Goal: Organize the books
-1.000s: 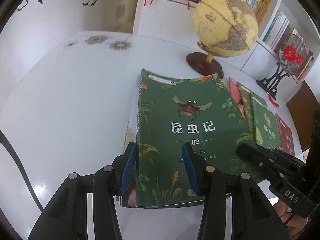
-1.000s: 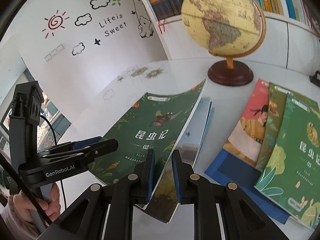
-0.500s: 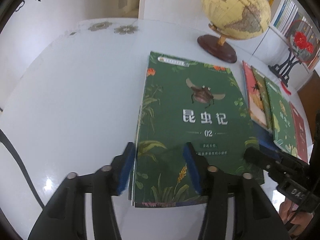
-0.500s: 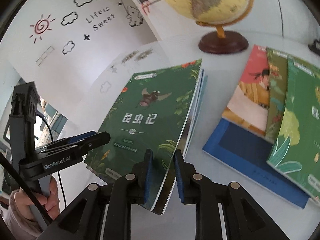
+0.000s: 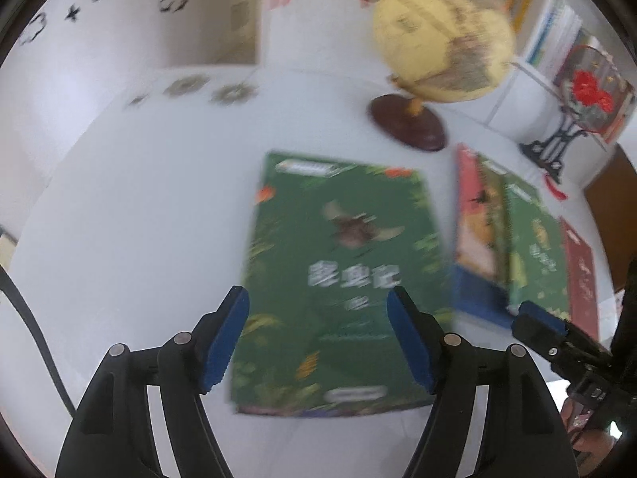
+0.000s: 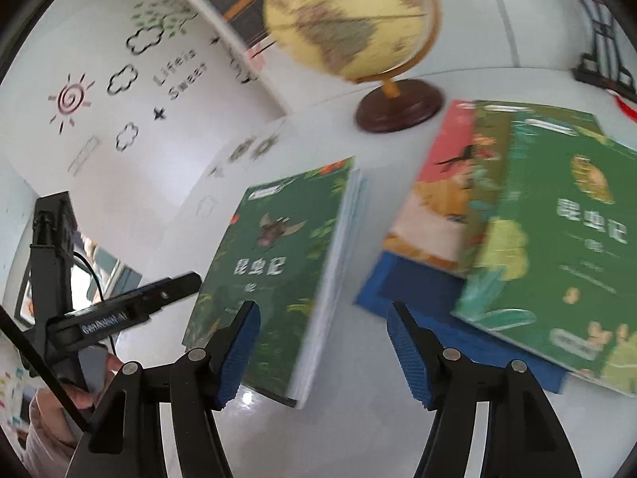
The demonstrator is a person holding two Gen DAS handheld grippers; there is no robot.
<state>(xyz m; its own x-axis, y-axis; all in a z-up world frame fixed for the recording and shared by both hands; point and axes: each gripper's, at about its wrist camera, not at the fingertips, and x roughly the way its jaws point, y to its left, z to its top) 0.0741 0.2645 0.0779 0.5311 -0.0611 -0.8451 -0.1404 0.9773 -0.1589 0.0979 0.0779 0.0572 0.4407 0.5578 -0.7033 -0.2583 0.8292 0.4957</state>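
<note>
Both claws had just been opening, letting go of the green book (image 5: 338,279), which now lay flat on the table (image 5: 139,219) beside the fanned pile (image 6: 517,219). The left claw (image 5: 318,342) and right claw (image 6: 322,350) stood wide, empty. It looked thin, floppy, glossy; best pinched by an edge.
</note>
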